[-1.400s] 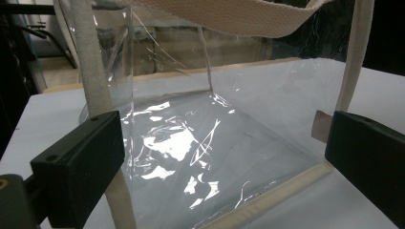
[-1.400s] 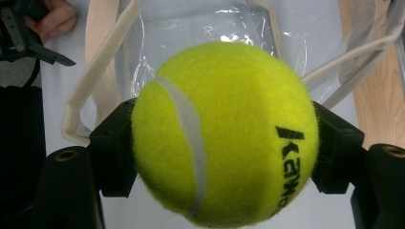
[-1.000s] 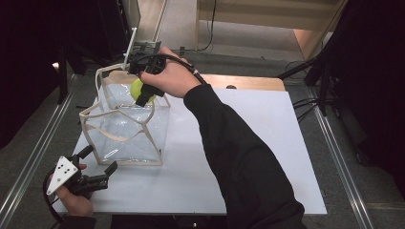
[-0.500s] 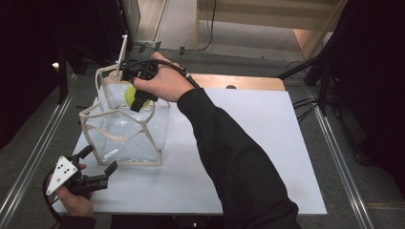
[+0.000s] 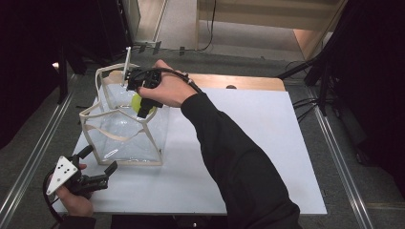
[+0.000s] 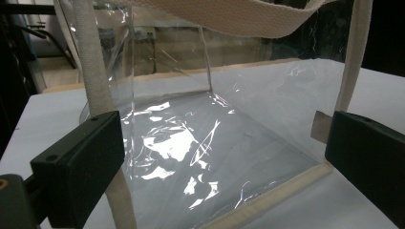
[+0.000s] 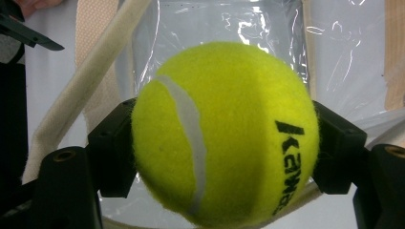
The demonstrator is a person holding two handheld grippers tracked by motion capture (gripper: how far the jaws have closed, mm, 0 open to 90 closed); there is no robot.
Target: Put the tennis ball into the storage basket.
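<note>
A yellow-green tennis ball [image 5: 138, 100] [image 7: 224, 133] sits pinched between the jaws of my right gripper [image 5: 142, 108] [image 7: 224, 143], one black pad on each side of it. The gripper points down into the open mouth of a clear plastic bag [image 5: 119, 138] [image 7: 215, 24] with cream webbing trim and handles. The bag stands upright on the left part of the white table [image 5: 248, 143]. My left gripper [image 5: 98, 161] [image 6: 215, 157] rests near the front left corner of the table. It is open, with its jaws wide apart just in front of the bag [image 6: 191, 143] and not touching it.
A wooden strip [image 5: 239, 82] runs along the table's far edge. Metal rails [image 5: 334, 143] flank the table on both sides, and cables [image 5: 305, 102] lie on the floor at the right. The bag's handle loops [image 5: 114, 71] stand up around the right gripper.
My right hand has sunk with the tennis ball, deeper into the bag's mouth. The left gripper has stayed where it was.
</note>
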